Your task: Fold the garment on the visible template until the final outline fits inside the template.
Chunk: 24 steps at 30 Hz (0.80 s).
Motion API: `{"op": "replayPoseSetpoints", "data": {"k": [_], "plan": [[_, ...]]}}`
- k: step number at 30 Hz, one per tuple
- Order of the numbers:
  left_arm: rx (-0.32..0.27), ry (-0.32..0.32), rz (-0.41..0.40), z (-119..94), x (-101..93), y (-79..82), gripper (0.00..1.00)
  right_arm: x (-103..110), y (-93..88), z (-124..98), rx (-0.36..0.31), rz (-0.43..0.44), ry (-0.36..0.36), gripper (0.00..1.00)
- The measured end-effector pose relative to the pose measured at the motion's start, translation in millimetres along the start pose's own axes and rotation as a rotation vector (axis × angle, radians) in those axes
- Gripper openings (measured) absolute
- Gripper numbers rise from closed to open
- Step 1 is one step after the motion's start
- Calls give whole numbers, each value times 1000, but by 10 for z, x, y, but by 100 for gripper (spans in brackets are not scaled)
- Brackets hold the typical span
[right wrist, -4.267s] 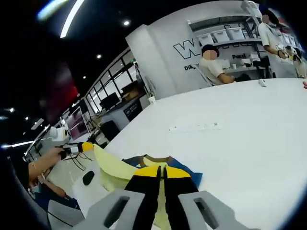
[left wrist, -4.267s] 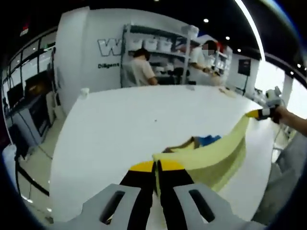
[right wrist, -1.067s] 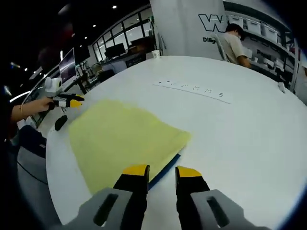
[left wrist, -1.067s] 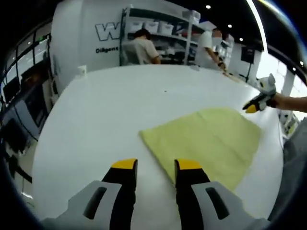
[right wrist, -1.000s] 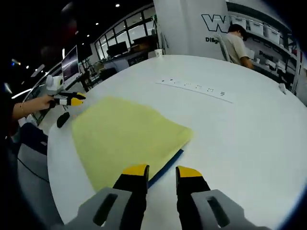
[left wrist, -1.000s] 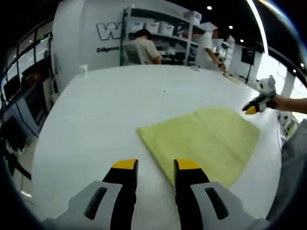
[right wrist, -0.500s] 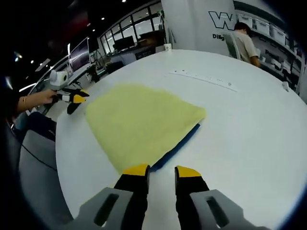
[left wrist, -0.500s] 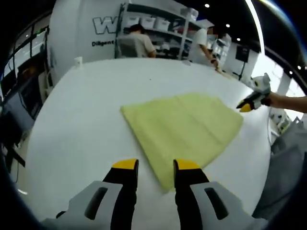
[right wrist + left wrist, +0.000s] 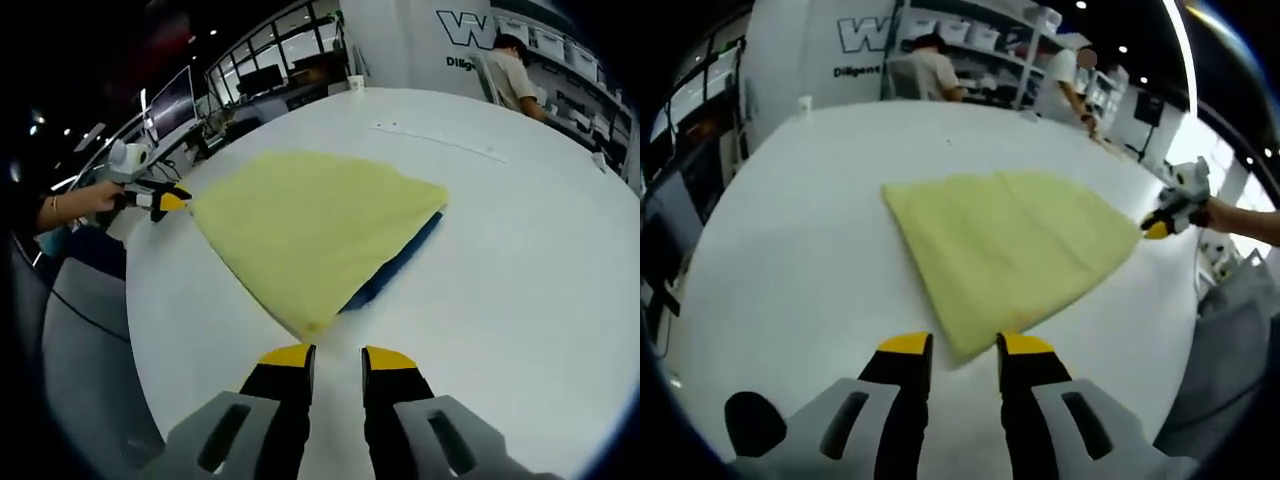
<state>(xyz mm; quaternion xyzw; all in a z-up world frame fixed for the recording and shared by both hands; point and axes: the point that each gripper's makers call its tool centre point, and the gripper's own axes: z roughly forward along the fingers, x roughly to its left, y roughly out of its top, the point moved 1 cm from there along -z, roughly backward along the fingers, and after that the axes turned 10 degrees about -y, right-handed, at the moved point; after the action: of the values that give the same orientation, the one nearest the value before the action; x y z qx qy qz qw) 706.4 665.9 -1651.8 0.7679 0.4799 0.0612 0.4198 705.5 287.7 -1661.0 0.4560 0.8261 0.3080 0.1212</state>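
Observation:
A pale yellow garment (image 9: 1005, 240) lies folded flat on the white table (image 9: 790, 230), roughly a wedge with one corner just ahead of my left gripper (image 9: 965, 347). That gripper is open with nothing between its jaws. In the right gripper view the same garment (image 9: 310, 215) covers most of a blue template (image 9: 395, 262), of which a thin strip shows along one side. My right gripper (image 9: 338, 358) is open and empty, just short of the garment's near corner. Each gripper also appears in the other's view: the right gripper (image 9: 1160, 220) and the left gripper (image 9: 160, 200) each sit by a garment corner.
A white power strip (image 9: 440, 140) lies on the table beyond the garment. A small cup (image 9: 805, 103) stands near the far edge. People (image 9: 925, 65) work at shelves behind. A dark rounded object (image 9: 755, 425) sits near the table's front edge.
Both grippers, shut on the lifted garment 4.3 s ago, have let go and are open. Over the last second both views have drawn back from the flat garment.

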Motion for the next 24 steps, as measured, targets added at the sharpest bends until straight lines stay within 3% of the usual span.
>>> {"op": "replayPoseSetpoints", "data": {"k": [7, 12, 16, 23, 24], "plan": [[14, 3, -21, 20, -32, -60, 19, 109, 159, 3, -32, 18, 16, 12], [14, -1, -23, 29, -44, -71, 19, 133, 186, 43, -30, -1, 32, 4], [25, 7, -32, 31, -94, -95, 18, 186, 216, 46, -40, -64, 38, 0], [45, -15, -40, 68, -119, -99, 14, 205, 258, 21, -42, -100, 76, 0], [48, -16, -48, 70, -126, -92, 13, 177, 239, 20, -32, -137, 80, 0]]}}
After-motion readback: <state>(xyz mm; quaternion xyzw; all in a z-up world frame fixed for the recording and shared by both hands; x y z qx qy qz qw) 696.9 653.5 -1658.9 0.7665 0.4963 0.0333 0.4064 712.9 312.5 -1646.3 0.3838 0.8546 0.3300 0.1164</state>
